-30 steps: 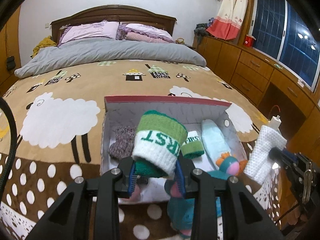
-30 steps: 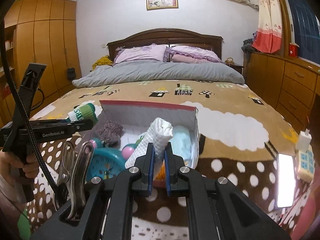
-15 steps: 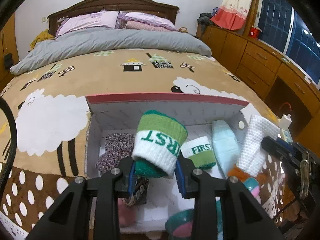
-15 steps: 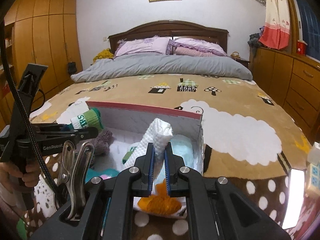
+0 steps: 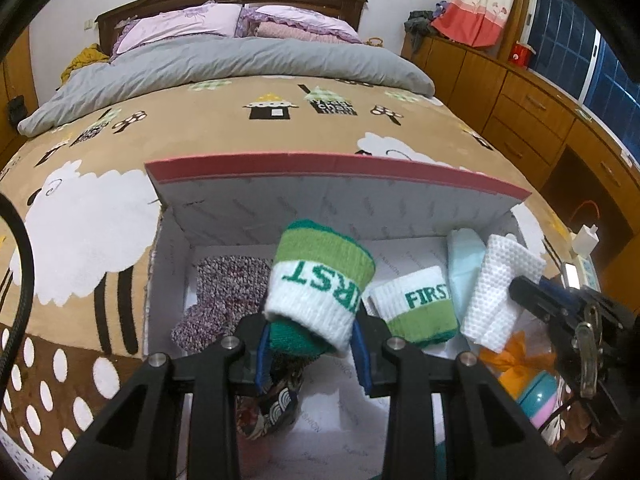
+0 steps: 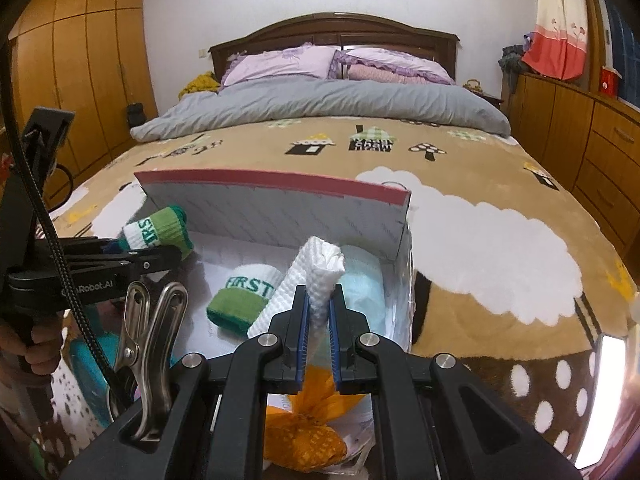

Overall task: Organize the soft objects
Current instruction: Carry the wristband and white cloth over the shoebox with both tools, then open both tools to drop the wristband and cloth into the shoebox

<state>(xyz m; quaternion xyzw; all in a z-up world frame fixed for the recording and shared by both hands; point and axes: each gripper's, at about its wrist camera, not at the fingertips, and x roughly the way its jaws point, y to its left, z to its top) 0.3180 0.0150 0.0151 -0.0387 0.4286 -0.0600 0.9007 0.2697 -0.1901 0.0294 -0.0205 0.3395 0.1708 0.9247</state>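
Observation:
My left gripper is shut on a green and white wristband marked FIRST, held over the open white box with a red rim. My right gripper is shut on a rolled white waffle cloth, held above the box's right side; the cloth also shows in the left wrist view. Inside the box lie a second FIRST wristband, a purple knitted piece, a light blue cloth and a dark patterned item.
The box sits on a brown sheep-print blanket on a bed. An orange pouch and a teal toy lie at the box's near edge. Wooden drawers stand to the right. A phone lies at right.
Both grippers have moved forward and lower over the box, still holding their items. The box interior fills more of both views.

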